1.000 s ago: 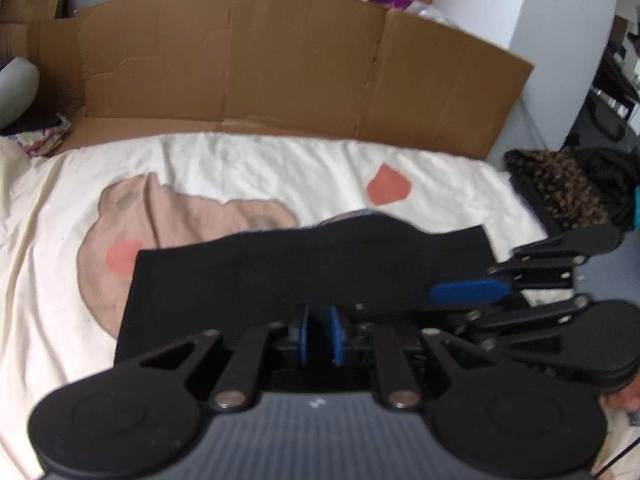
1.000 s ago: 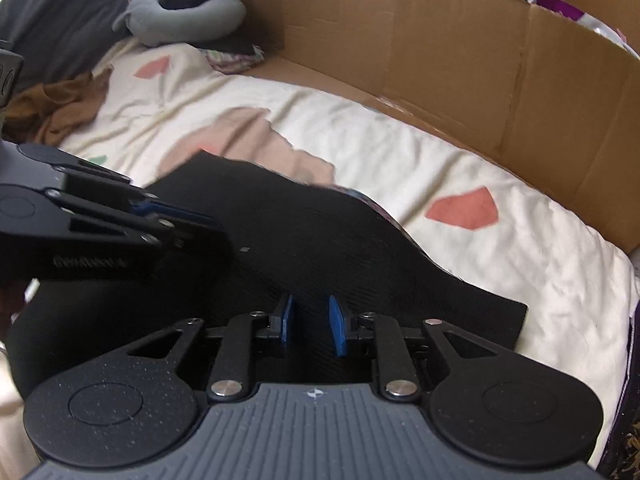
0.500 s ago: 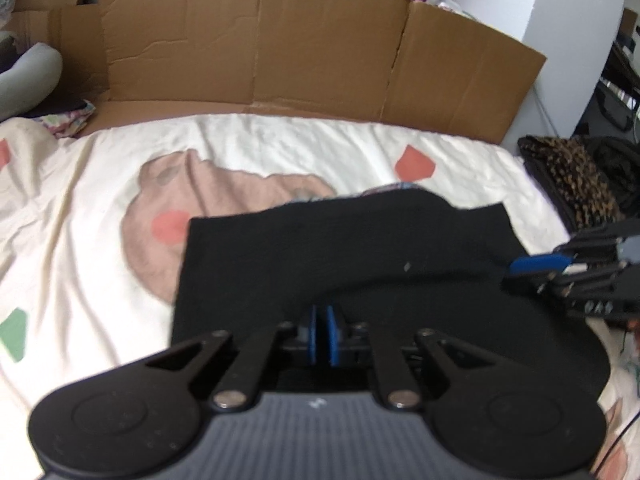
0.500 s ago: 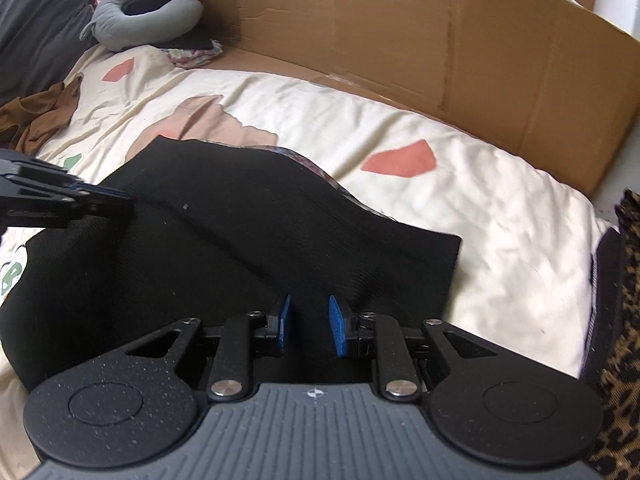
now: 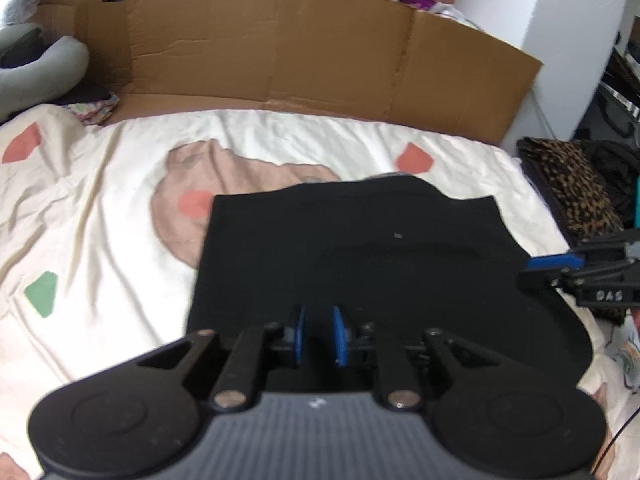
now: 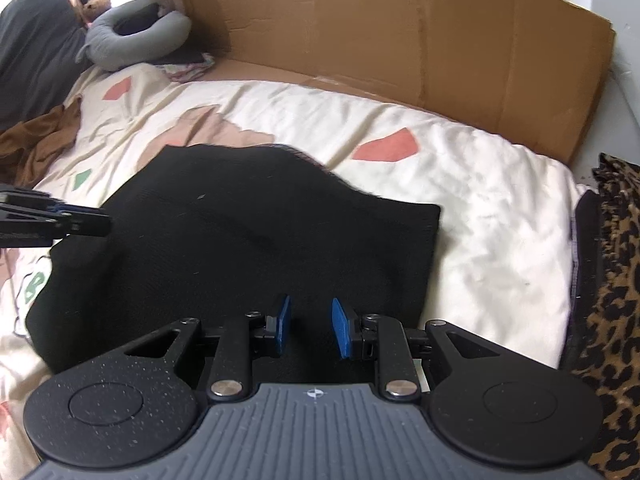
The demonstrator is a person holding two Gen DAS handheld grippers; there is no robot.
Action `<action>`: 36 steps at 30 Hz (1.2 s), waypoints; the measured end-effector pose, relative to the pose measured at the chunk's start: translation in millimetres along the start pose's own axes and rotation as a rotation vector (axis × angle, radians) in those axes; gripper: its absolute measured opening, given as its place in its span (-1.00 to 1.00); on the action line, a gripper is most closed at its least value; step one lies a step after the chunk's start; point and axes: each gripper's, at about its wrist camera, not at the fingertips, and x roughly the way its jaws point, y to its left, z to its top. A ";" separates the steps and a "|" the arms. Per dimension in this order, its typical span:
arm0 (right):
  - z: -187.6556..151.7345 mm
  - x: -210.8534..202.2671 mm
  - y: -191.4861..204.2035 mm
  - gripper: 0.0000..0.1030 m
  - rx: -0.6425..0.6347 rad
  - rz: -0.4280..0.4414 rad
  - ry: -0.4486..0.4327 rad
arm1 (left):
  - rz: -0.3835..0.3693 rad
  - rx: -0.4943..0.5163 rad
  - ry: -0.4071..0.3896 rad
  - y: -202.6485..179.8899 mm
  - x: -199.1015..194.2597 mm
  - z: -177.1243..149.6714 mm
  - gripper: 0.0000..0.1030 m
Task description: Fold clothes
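A black garment (image 5: 360,256) lies folded flat on the bed's cream patterned duvet (image 5: 100,208), hemmed by a cardboard sheet (image 5: 320,60). The left gripper (image 5: 318,334) and right gripper (image 6: 308,326) hover over its near edge, jaws narrowly parted and empty, apparently placed for another fold.

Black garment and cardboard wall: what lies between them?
In both wrist views, only bare cream patterned duvet separates the black garment from the cardboard wall.

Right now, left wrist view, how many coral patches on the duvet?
3 coral patches: far left, at the black garment's far-left corner, and beyond its far edge. More may hide underneath.
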 end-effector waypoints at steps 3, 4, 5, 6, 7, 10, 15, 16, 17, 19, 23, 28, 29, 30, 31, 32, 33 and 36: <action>-4.4 5.1 11.4 -0.31 -0.039 0.007 0.017 | -0.019 0.014 0.020 -7.3 7.4 -5.2 -0.59; -6.2 7.0 13.5 -0.30 -0.053 0.001 0.021 | -0.017 0.020 0.026 -7.7 9.5 -7.1 -0.59; -7.7 8.2 13.0 -0.30 -0.055 -0.002 0.024 | -0.014 0.027 0.030 -7.8 11.6 -9.0 -0.58; -9.2 8.9 11.4 -0.30 -0.051 -0.003 0.027 | -0.007 0.030 0.036 -6.1 13.5 -10.4 -0.58; -10.6 9.7 9.7 -0.30 -0.047 -0.005 0.029 | 0.006 0.030 0.045 -3.5 14.9 -11.4 -0.58; -15.3 6.7 6.5 -0.31 -0.031 -0.011 0.027 | 0.053 0.017 0.058 6.2 12.6 -11.5 -0.59; -21.3 -5.2 6.4 -0.31 -0.028 -0.053 0.024 | 0.071 0.002 0.067 13.0 -2.2 -16.1 -0.57; -21.7 -8.0 4.3 -0.31 -0.014 -0.061 0.026 | 0.072 -0.001 0.064 12.9 -6.4 -16.5 -0.57; -22.3 -11.4 2.3 -0.31 0.001 -0.063 0.026 | 0.072 -0.005 0.061 12.8 -10.6 -16.7 -0.57; -24.2 -18.8 -0.6 -0.32 0.030 -0.059 0.020 | 0.071 -0.018 0.055 11.6 -19.5 -17.3 -0.57; -30.2 -28.8 4.1 -0.33 0.046 -0.033 0.011 | 0.053 -0.023 0.046 1.0 -33.4 -21.7 -0.54; -40.5 -27.2 17.3 -0.33 0.030 -0.003 0.032 | 0.009 -0.053 0.074 -13.7 -38.6 -34.9 -0.53; -43.2 -26.2 17.8 -0.33 0.029 -0.005 0.041 | 0.000 -0.060 0.085 -16.5 -38.3 -38.5 -0.53; -46.3 -26.1 16.7 -0.35 0.031 -0.008 0.049 | -0.011 -0.060 0.097 -19.3 -37.4 -41.7 -0.53; -49.9 -26.6 15.1 -0.35 0.034 -0.012 0.054 | -0.016 -0.049 0.108 -21.9 -35.9 -44.8 -0.53; -53.5 -27.6 12.8 -0.35 0.038 -0.017 0.059 | -0.011 -0.032 0.118 -23.9 -33.4 -47.5 -0.52; -57.2 -29.1 9.6 -0.36 0.046 -0.021 0.065 | -0.003 -0.021 0.125 -24.4 -31.7 -49.3 -0.51; -66.5 -33.5 1.3 -0.36 0.070 -0.031 0.079 | 0.020 -0.046 0.140 -17.4 -28.6 -51.0 -0.51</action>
